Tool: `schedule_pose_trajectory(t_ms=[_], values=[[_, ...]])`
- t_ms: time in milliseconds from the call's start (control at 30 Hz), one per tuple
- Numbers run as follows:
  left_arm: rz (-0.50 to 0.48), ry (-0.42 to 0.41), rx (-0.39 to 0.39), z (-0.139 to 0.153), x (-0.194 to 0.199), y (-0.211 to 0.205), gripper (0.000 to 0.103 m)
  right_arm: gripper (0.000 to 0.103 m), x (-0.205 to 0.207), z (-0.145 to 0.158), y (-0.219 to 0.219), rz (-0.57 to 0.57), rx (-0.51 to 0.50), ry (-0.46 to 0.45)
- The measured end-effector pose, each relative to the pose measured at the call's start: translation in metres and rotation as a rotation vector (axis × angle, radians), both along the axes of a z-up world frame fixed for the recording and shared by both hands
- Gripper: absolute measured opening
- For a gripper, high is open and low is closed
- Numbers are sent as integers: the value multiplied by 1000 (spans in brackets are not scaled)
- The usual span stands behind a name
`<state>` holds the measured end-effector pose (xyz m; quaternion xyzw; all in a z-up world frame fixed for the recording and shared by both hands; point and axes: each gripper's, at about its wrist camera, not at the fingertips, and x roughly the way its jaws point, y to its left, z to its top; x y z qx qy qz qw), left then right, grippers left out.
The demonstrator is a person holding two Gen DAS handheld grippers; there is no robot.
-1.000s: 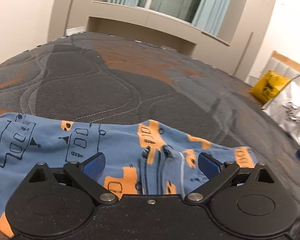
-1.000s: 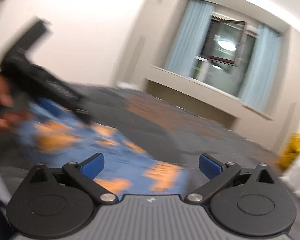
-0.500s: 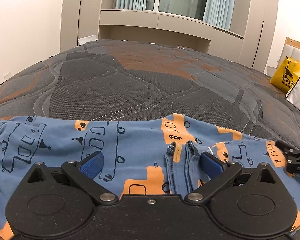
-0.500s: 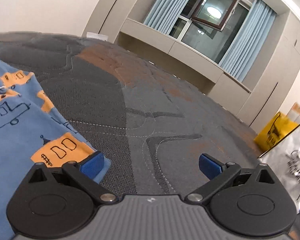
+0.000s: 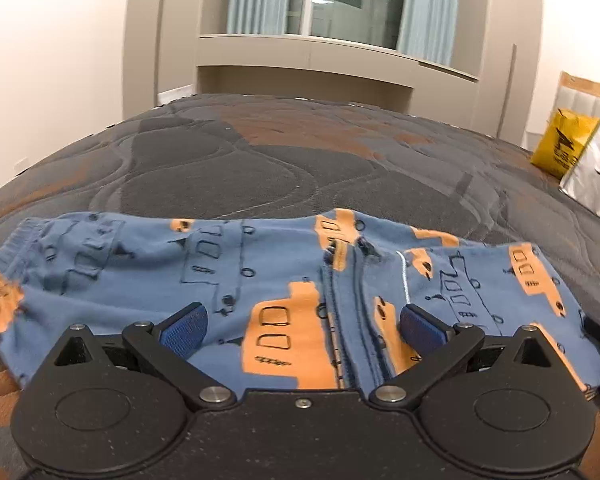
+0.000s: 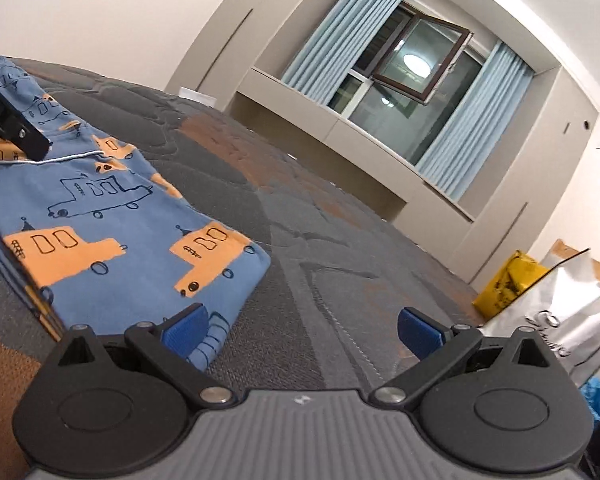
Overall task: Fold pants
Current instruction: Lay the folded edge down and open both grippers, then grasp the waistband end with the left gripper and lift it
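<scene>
The pants [image 5: 284,280] lie lengthwise-folded on the bed [image 5: 260,168]; crosswise folds appear to remain. Left gripper [image 5: 302,322] and right gripper [image 6: 302,324]: jaws spread, empty.

Both wrist cameras are looking low across the bed [image 5: 260,168] toward the far window [image 6: 412,68], sharing the pants [image 5: 260,264].

Left gripper [image 5: 302,318] held low, jaws spread wide, nothing between them; right gripper [image 6: 302,326] likewise wide apart, gripping nothing.
</scene>
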<state>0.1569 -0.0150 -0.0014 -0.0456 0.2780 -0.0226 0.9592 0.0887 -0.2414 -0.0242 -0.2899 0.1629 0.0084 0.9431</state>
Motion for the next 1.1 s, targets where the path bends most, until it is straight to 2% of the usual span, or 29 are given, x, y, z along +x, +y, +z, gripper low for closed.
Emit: schedule_pose_trajectory(t_ms=[100, 200, 267, 367, 500, 733, 900, 1100], values=[[3, 4, 0, -1, -6, 4, 102, 103, -10, 5, 3, -33, 30, -22], [1, 5, -23, -3, -9, 9, 102, 103, -9, -7, 6, -51, 3, 33], [8, -1, -27, -1, -14, 10, 102, 103, -11, -6, 4, -58, 31, 27], [14, -34, -102, 5, -25, 23, 102, 103, -11, 3, 9, -50, 29, 6], [89, -74, -191, 11, -41, 51, 102, 103, -9, 15, 35, 51, 37, -12], [277, -121, -236, 13, -70, 116, 102, 103, 27, 19, 123, 258, -47, -28], [366, -100, -275, 2, -76, 153, 102, 103, 62, 14, 163, 282, -100, 10], [340, -125, -285, 0, -65, 164, 102, 103, 64, 13, 160, 249, -51, 23]])
